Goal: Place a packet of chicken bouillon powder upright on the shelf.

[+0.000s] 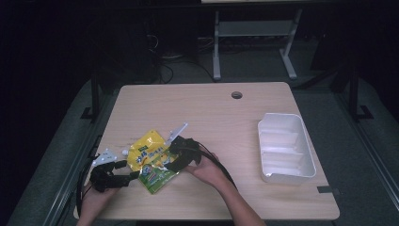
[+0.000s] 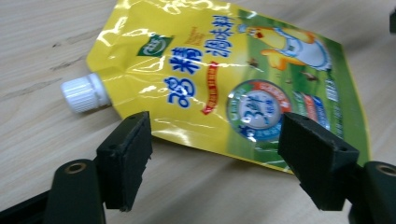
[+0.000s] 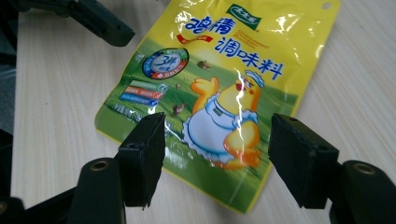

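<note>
Both grippers open | pouch flat on table, ahead of fingers

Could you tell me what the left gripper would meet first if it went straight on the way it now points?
Most likely the yellow seasoning pouch: the left gripper, jaws open, faces the pouch's near edge lying flat on the table. Height above the table is unclear, so it might skim over it.
</note>
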